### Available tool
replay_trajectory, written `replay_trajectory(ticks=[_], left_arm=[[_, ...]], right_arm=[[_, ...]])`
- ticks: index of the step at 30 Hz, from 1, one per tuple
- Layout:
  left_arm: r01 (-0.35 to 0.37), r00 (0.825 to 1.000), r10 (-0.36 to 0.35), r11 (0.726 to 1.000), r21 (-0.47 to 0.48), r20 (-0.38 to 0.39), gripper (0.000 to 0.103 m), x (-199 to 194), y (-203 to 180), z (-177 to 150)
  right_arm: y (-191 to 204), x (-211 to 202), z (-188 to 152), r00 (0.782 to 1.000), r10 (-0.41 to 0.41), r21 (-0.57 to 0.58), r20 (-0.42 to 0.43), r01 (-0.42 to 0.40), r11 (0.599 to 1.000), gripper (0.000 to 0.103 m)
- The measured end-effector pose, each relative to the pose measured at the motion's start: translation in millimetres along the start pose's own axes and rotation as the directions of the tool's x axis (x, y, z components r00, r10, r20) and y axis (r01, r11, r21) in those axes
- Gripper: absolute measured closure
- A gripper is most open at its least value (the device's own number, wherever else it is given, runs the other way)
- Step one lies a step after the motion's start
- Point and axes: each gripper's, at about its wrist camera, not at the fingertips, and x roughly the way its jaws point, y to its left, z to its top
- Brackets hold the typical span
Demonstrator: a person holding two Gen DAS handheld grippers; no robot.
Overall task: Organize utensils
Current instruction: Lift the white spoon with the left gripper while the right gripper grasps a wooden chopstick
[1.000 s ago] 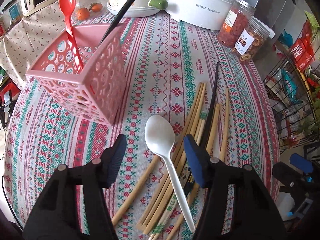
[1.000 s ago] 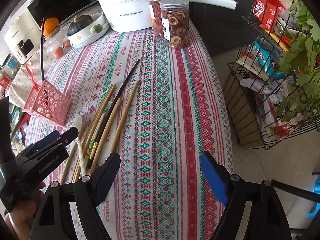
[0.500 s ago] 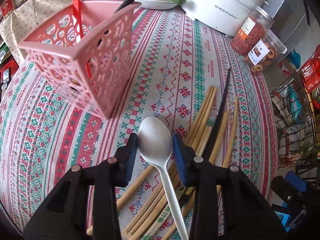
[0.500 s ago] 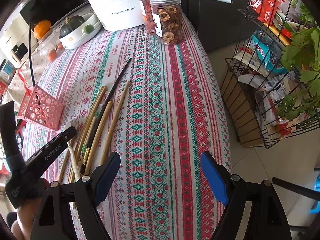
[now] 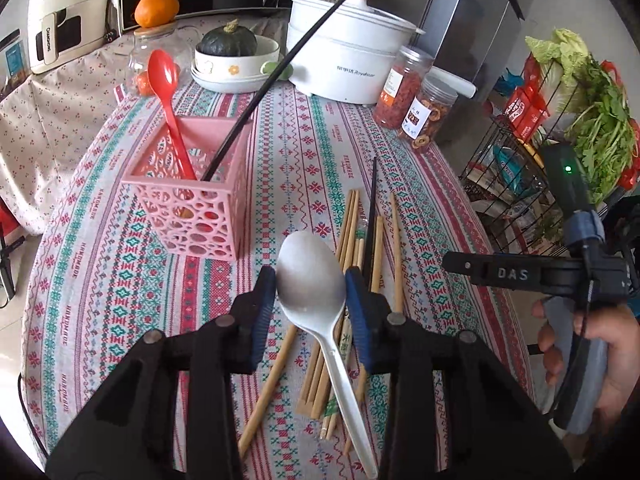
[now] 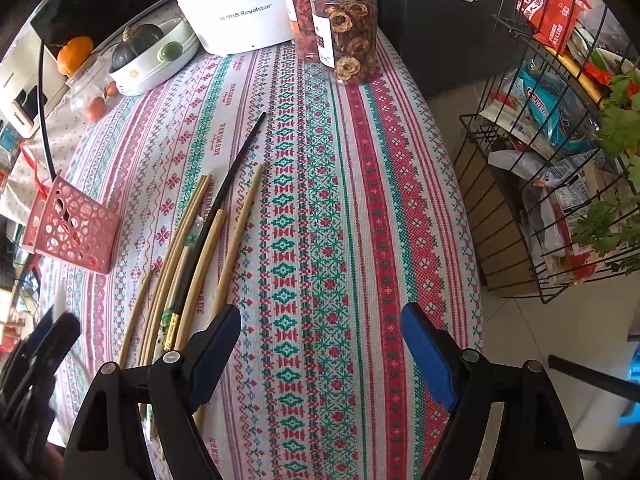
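Observation:
My left gripper (image 5: 311, 286) is shut on the bowl of a white plastic spoon (image 5: 314, 280) and holds it lifted above the tablecloth. Below lie several bamboo chopsticks (image 5: 352, 232) and a black chopstick (image 5: 372, 216). The pink perforated holder (image 5: 196, 208) stands to the front left, with a red spoon (image 5: 166, 92) and a black chopstick (image 5: 276, 76) in it. My right gripper (image 6: 320, 344) is open and empty above the cloth, right of the chopsticks (image 6: 200, 252). The holder also shows in the right wrist view (image 6: 70, 226) at far left.
At the back stand a white pot (image 5: 344, 64), two jars (image 5: 416, 108) and a bowl with a squash (image 5: 232, 60). A wire rack with groceries (image 6: 560, 160) stands past the table's right edge. The right hand and its gripper body (image 5: 560, 280) sit at right.
My left gripper closed on the white spoon's bowl and lifted it off the chopsticks, rising away from the table. The right gripper stayed open and shifted slightly.

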Motion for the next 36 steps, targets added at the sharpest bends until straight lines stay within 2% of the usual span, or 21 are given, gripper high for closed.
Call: replay_trajectory(ticks=[4,9,12,14,18,19,24,25,26,27,28,32,36], left_arm=[[0.013,0.998,-0.016,0.999,0.048,0.053,0.065,-20,14,6],[0.002,0.991,-0.015,0.995,0.096,0.131,0.065,-33,32,1],[0.013,0.987,-0.023,0.997,0.071,0.156,0.065,-36,47,-1],[0.035,0.988,-0.041,0.999,0.041,0.151,0.065,-36,56,2],[0.019,0.988,-0.021,1.000,0.020,0.154,0.065,-36,71,0],[0.022,0.989,-0.023,1.000,0.009,0.147,0.065,-36,74,-1],[0.027,0.990,-0.025,1.000,-0.013,0.138,0.065,-36,83,-3],[0.025,0.990,-0.023,1.000,-0.012,0.140,0.065,-37,84,-3],[0.026,0.989,-0.024,1.000,-0.013,0.143,0.065,-38,85,-3],[0.029,0.989,-0.026,0.999,-0.016,0.145,0.065,-40,86,-3],[0.031,0.989,-0.028,0.999,-0.017,0.148,0.065,-41,86,-3],[0.037,0.984,-0.033,0.999,-0.020,0.178,0.065,-48,91,-1],[0.045,0.974,-0.038,0.999,-0.028,0.224,0.065,-58,96,1]], right_arm=[[6,14,10,1.000,-0.002,0.007,0.008,0.002,1.000,0.020],[13,22,23,0.998,0.007,0.044,0.064,-0.009,0.999,0.020],[19,26,30,0.996,0.008,0.058,0.093,-0.014,0.998,0.022],[25,29,36,0.994,0.006,0.054,0.106,-0.012,0.998,0.028],[36,42,44,0.994,-0.007,0.050,0.109,0.001,0.999,0.049],[38,47,46,0.995,-0.009,0.051,0.101,0.004,0.999,0.057],[60,52,47,0.985,-0.091,-0.010,0.146,0.094,0.996,0.061],[64,52,47,0.984,-0.098,-0.026,0.150,0.103,0.994,0.066],[66,53,47,0.986,-0.086,-0.037,0.146,0.092,0.995,0.077],[67,52,47,0.987,-0.079,-0.040,0.137,0.085,0.996,0.083],[66,52,46,0.990,-0.067,-0.038,0.126,0.072,0.997,0.095],[57,49,39,0.992,0.013,0.014,0.126,-0.015,1.000,0.097],[53,29,27,0.978,0.073,0.026,0.196,-0.080,0.996,0.097]])
